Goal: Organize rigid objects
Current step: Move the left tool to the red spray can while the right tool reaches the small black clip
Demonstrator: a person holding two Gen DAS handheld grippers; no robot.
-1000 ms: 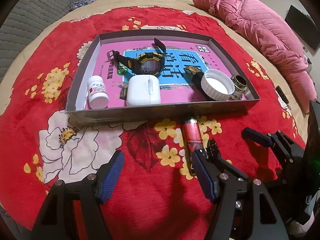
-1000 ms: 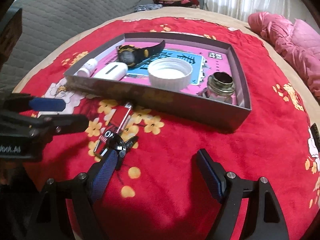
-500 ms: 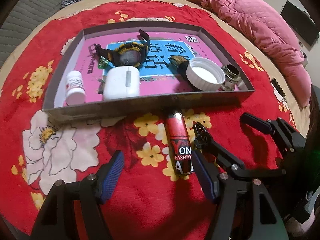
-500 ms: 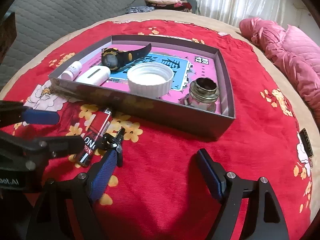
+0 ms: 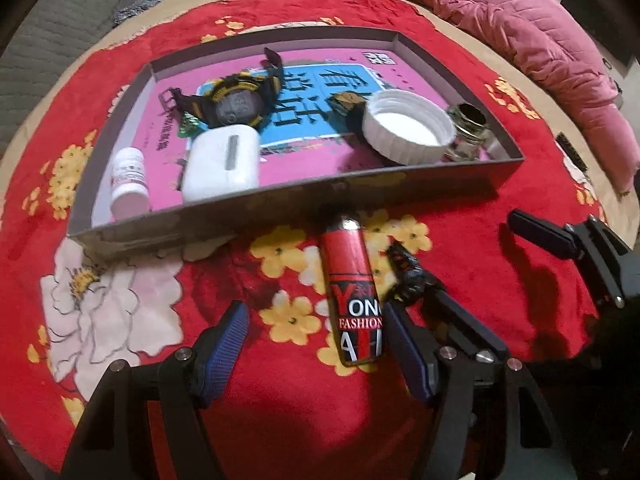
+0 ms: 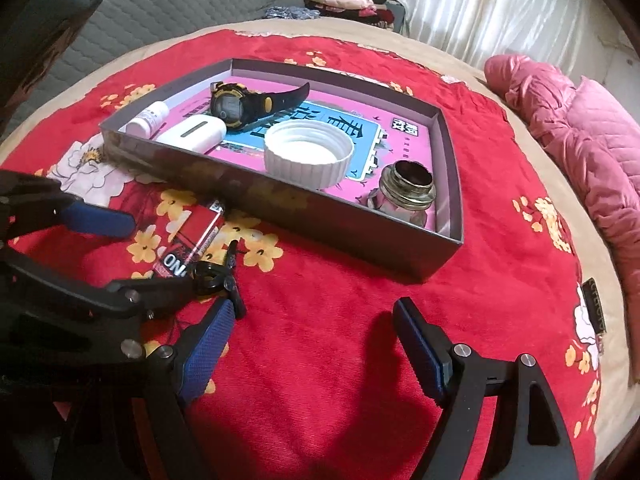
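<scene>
L gripper jaws open w/ red spray can just inside right pad; center it, then close. R gripper jaws open, empty.

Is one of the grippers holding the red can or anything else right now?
No, nothing is held. The left gripper is open around the bottom end of the red can, which lies on the red cloth. The right gripper is open and empty.
</scene>
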